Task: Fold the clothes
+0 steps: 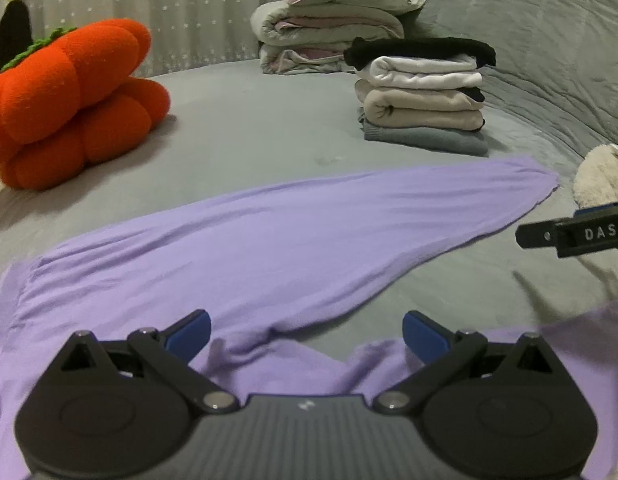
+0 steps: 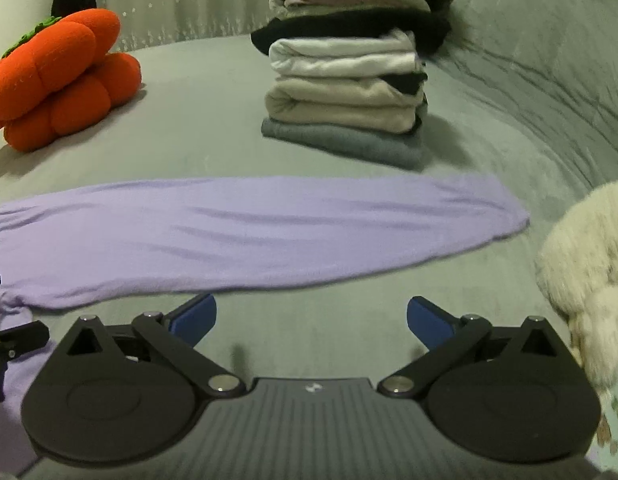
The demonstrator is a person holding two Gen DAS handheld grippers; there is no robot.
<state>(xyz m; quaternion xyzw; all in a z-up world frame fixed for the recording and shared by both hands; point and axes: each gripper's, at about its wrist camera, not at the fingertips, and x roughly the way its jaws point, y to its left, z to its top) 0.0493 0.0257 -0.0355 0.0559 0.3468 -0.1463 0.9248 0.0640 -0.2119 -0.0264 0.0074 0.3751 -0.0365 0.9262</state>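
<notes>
Now L gripper (image 1: 305, 334) wide over purple garment (image 1: 269, 240); R gripper (image 2: 311, 320) wide, empty.

Your light is dim, soft and indoor, with a cool grey cast; the orange pumpkin cushion (image 1: 75, 100) drops a soft shadow on the bed (image 1: 245, 120) below and to its left, which puts the source above and to the right. Both fisheye views bend the bed's far edge into a curve and go black at the corners. You get mild blur on the folded stack (image 2: 345, 92) in the right wrist view.
</notes>
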